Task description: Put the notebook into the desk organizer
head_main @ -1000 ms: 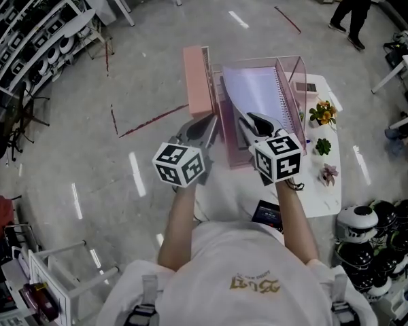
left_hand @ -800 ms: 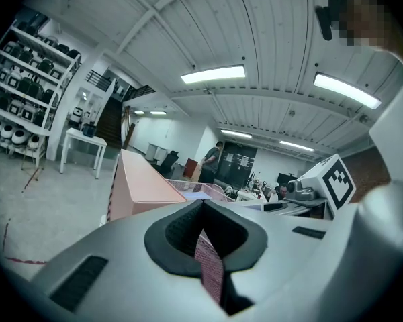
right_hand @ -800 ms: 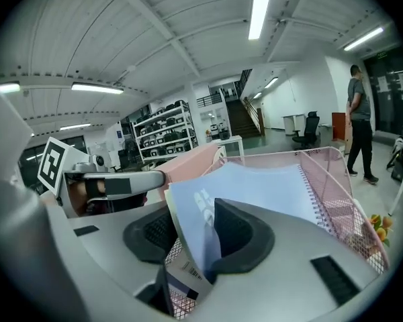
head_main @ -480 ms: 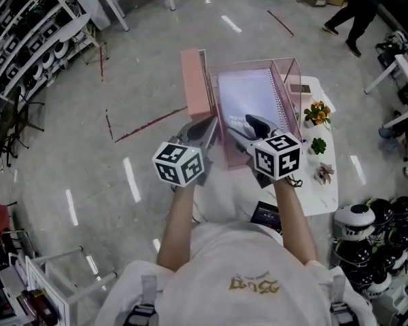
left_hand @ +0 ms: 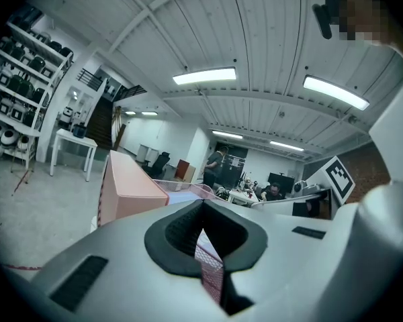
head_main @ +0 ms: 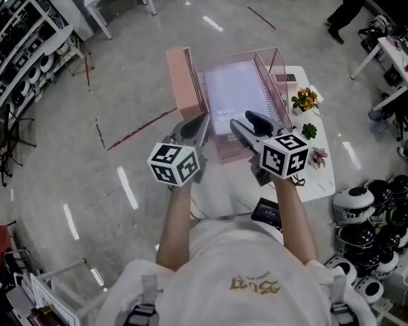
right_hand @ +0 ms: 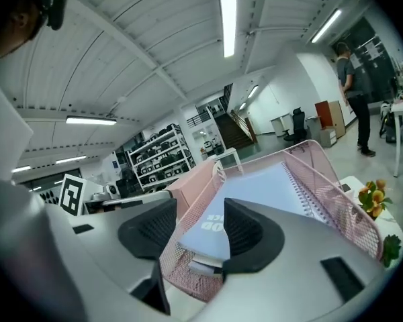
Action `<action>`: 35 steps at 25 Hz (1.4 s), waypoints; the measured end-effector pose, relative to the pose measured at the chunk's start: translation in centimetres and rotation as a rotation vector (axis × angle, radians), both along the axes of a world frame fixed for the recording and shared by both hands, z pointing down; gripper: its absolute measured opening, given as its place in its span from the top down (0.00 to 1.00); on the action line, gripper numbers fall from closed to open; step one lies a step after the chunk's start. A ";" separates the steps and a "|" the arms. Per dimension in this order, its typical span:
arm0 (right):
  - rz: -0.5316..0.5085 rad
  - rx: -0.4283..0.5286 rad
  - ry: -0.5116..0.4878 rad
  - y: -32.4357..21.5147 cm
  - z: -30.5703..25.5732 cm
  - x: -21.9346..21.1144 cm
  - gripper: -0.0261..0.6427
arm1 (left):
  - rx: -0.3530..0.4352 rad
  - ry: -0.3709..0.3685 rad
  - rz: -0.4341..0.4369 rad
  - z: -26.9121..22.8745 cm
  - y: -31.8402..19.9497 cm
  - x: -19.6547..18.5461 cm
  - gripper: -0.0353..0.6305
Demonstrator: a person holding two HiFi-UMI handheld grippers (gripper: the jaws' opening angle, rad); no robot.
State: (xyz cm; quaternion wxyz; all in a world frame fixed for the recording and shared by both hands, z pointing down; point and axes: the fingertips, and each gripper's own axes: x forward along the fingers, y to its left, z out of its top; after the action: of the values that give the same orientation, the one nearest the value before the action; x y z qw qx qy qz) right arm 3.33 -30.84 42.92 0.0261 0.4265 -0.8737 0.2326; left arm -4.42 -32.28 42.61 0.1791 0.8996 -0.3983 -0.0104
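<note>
We look down from the head view and the notebook [head_main: 232, 90] already lies inside the pink mesh desk organizer [head_main: 268, 80], its spiral binding along the right wall, at the far end of the white table [head_main: 319, 178]. A closed pink box [head_main: 180, 87] stands just beside the organizer on the left. Both tools hover on the near side. The left gripper [head_main: 205, 116] is pointed at the organizer's left front corner and the right gripper [head_main: 241, 119] at its front edge. From up here we can't judge the claws well, so over to the gripper views. In the left gripper view the left gripper [left_hand: 203, 206] has its dark pads pressed together at the tips with nothing pinched, only pink mesh showing through the slit behind. In the right gripper view the right gripper [right_hand: 201, 213] has its pads spread and closing. The notebook's [right_hand: 255, 186] near corner shows in the gap, though it seems to lie beyond the pads, untouched. That view also gives us the organizer's mesh wall [right_hand: 329, 180] up close, and orange flowers [right_hand: 369, 196] on the table to the right.
</note>
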 end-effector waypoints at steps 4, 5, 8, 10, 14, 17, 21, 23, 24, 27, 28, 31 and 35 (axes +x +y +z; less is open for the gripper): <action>0.074 0.013 -0.011 1.7 0.3 1.2 0.70 | 0.005 0.021 0.020 0.4 1.2 0.4 0.92; 0.091 0.014 -0.027 2.1 0.3 1.4 0.72 | 0.006 0.021 0.025 0.5 1.6 0.4 0.92; 0.145 0.015 -0.070 3.7 0.6 2.1 0.80 | 0.013 0.019 0.045 0.8 3.0 0.5 0.92; 0.181 0.017 -0.093 4.8 0.6 2.3 0.92 | 0.025 0.024 0.059 0.6 3.9 0.5 0.92; 0.185 0.071 -0.131 7.2 -0.3 1.8 0.95 | 0.038 0.015 0.062 0.4 5.5 0.0 0.92; 0.214 0.110 -0.091 8.5 -0.7 1.7 0.94 | 0.052 0.010 0.058 0.1 6.6 -0.5 0.92; 0.260 0.139 -0.048 9.5 -0.9 2.0 0.95 | 0.068 -0.003 0.052 -0.1 7.7 -1.1 0.92; 0.281 0.144 -0.041 9.7 -0.9 2.2 0.95 | 0.062 -0.002 0.045 0.2 8.0 -1.5 0.92; 0.291 0.143 -0.037 9.8 -0.9 2.3 0.95 | 0.059 -0.001 0.040 0.2 8.0 -1.8 0.92; 0.315 0.146 -0.018 9.8 -0.9 2.5 0.95 | 0.060 0.005 0.027 0.1 8.1 -2.4 0.92; 0.321 0.150 -0.008 9.9 -0.9 2.6 0.95 | 0.061 0.007 0.025 0.0 8.1 -2.5 0.92; 0.333 0.156 0.005 9.8 -1.0 2.8 0.95 | 0.063 0.009 0.026 -0.1 8.1 -2.5 0.92; 0.334 0.153 0.012 9.7 -0.9 2.9 0.95 | 0.060 0.008 0.031 0.0 8.1 -2.3 0.92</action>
State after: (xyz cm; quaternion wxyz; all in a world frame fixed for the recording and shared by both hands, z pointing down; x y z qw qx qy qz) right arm 6.26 -21.12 42.04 -0.0404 0.5678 -0.8057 0.1639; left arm -6.76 -24.21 42.56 0.1539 0.9104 -0.3833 -0.0230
